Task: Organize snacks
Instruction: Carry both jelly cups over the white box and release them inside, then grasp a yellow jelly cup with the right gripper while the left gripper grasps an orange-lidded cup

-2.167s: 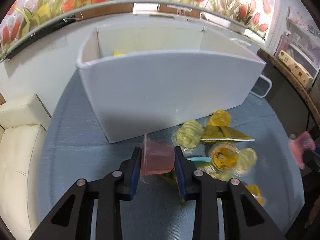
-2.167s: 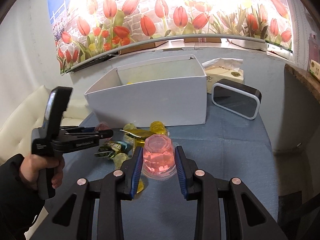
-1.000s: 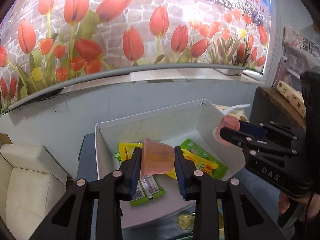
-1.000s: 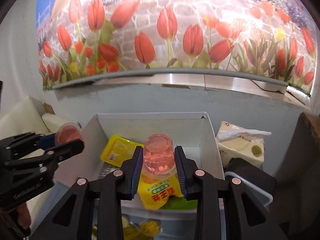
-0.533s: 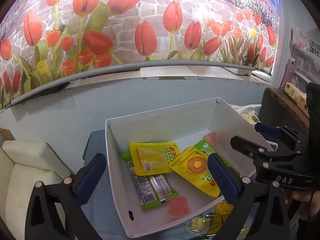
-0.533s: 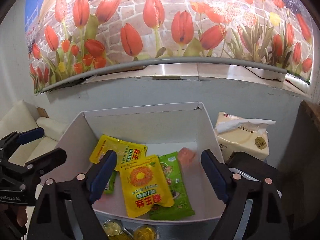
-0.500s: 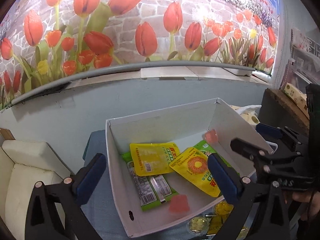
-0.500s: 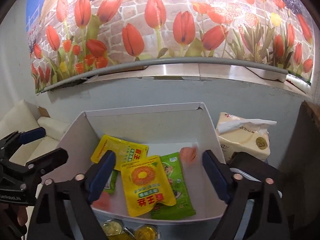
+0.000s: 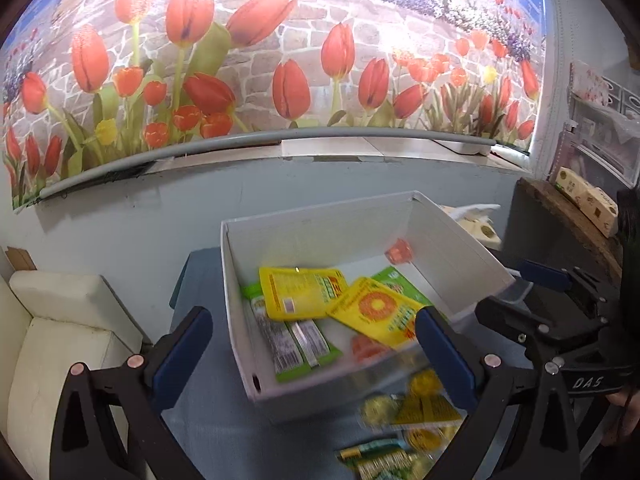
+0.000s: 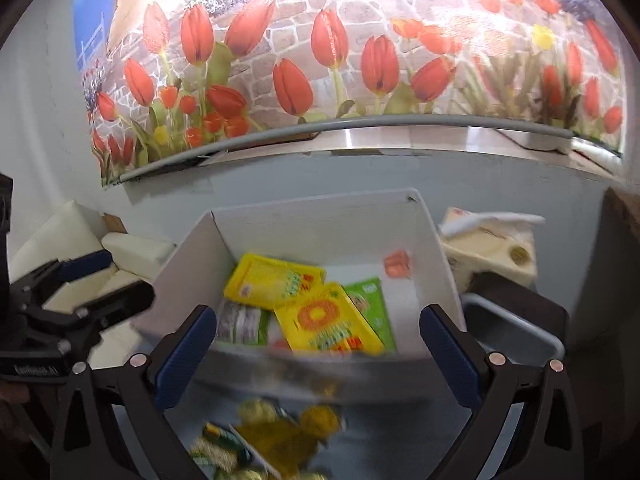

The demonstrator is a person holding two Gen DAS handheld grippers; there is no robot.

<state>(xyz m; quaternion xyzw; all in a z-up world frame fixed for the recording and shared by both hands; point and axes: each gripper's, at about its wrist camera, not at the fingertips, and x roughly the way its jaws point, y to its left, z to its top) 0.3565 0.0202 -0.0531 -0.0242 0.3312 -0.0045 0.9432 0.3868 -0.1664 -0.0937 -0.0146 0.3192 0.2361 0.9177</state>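
1. Here, in the left wrist view, we see our left gripper (image 9: pixel 312 344) with its jaws spread wide and nothing between them; they have just been opening. It hangs above the near left corner of the white box (image 9: pixel 460 252), angled down into it.
2. Inside the box, a pink jelly cup (image 9: pixel 366 347) lies by the near wall, beside the yellow sunflower packet (image 9: pixel 374 312). A second pink jelly cup (image 9: pixel 398 251) sits near the far right wall. We judge both landed where the jaws let them drop, since neither is set upright with care.
3. Outside the box, just before its near wall, the loose yellow and green snacks (image 9: pixel 404 412) wait on the blue table (image 9: pixel 208 420).
4. Next, in the right wrist view, our right gripper (image 10: pixel 316 346) is likewise spread and empty, its jaws having just opened, poised over the box's near wall.
5. The far pink cup (image 10: pixel 397 264) rests against the box's right wall. The packets lie flat across the floor.
6. We judge the leftover pile (image 10: pixel 276 436) below the box is next, so the open jaws suit a fresh pick.
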